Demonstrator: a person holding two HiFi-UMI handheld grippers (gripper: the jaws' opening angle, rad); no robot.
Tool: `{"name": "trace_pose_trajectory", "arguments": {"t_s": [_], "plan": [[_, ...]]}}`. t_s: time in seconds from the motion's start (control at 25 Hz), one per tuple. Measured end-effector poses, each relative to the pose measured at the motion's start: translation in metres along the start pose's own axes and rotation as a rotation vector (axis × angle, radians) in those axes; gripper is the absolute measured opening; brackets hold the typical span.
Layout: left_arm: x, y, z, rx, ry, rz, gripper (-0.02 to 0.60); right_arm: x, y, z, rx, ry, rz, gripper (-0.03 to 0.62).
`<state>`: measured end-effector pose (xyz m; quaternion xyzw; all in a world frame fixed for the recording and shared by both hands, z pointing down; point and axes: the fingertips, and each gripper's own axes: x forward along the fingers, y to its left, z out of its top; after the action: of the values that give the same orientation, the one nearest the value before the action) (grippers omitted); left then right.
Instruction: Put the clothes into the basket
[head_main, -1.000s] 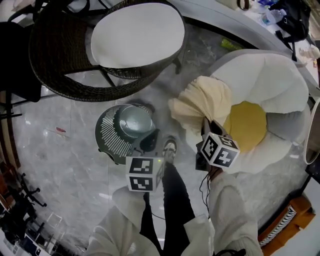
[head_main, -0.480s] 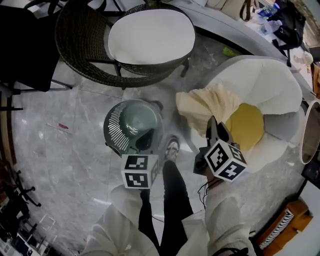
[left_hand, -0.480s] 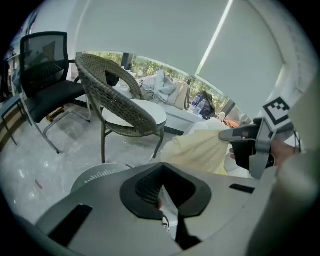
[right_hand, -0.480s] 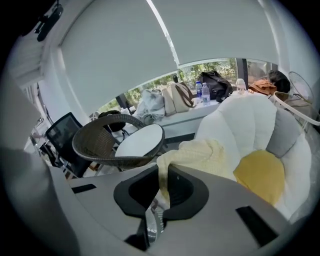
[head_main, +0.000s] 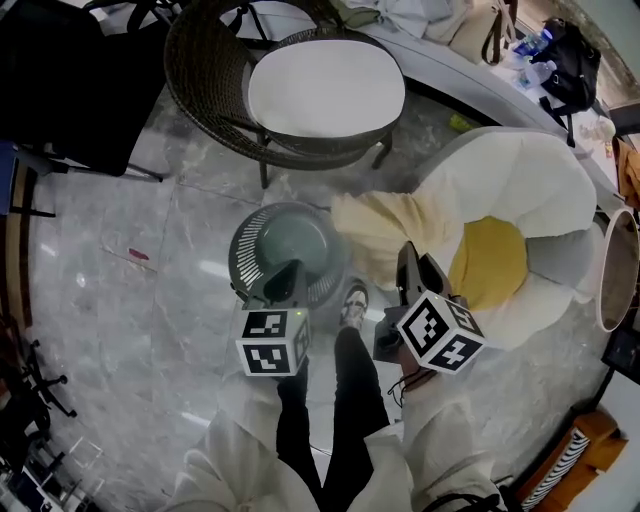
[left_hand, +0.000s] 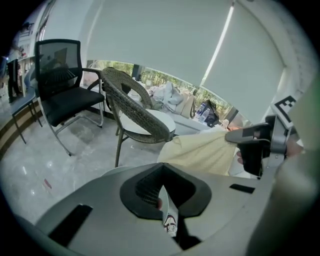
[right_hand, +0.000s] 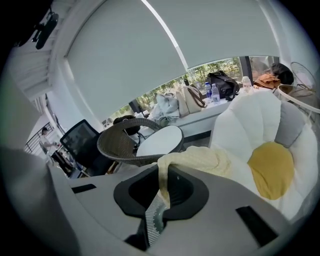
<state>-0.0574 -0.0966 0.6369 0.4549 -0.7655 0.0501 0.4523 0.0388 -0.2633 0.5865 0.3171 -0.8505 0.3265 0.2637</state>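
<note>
The grey-green slatted basket (head_main: 285, 250) stands on the marble floor beside the white armchair (head_main: 520, 180). My right gripper (head_main: 408, 258) is shut on a cream garment (head_main: 385, 225), which hangs stretched from the armchair's front to the basket's right rim. In the right gripper view the garment (right_hand: 200, 160) runs down into the shut jaws of the right gripper (right_hand: 156, 210). The left gripper (head_main: 287, 275) hovers over the basket's near edge. In its own view the left gripper (left_hand: 166, 212) has its jaws together with no cloth between them. That view shows the garment (left_hand: 200, 152) at right.
A yellow cushion (head_main: 490, 262) lies on the armchair seat. A wicker chair with a white seat pad (head_main: 325, 85) stands behind the basket, a black office chair (head_main: 70, 80) at far left. The person's leg and shoe (head_main: 352, 300) are by the basket. Bags (head_main: 570, 60) sit at back right.
The right gripper has lifted the cream garment off the armchair and carried it left, so its edge now reaches the basket's rim. The left gripper has moved up over the basket's near edge.
</note>
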Motion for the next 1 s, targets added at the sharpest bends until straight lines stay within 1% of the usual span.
{"name": "trace_pose_trajectory", "arguments": {"t_s": [0.24,0.36,0.48,0.72,1.0], "plan": [[-0.027,0.03,-0.007,-0.045,-0.026,0.034,-0.003,-0.017,0.046,-0.007,0.004,-0.015,0.053,0.038],[-0.039,0.043,-0.012,-0.071,-0.033,0.053,-0.003,-0.022,0.066,-0.014,0.002,0.001,0.082,0.038],[-0.048,0.056,-0.012,-0.095,-0.043,0.073,-0.003,-0.02,0.083,-0.023,-0.023,0.028,0.107,0.038],[-0.065,0.092,-0.025,-0.143,-0.058,0.115,-0.003,-0.012,0.12,-0.058,-0.075,0.094,0.154,0.038],[-0.078,0.126,-0.048,-0.212,-0.054,0.163,-0.003,0.005,0.152,-0.107,-0.152,0.206,0.199,0.038]]}}
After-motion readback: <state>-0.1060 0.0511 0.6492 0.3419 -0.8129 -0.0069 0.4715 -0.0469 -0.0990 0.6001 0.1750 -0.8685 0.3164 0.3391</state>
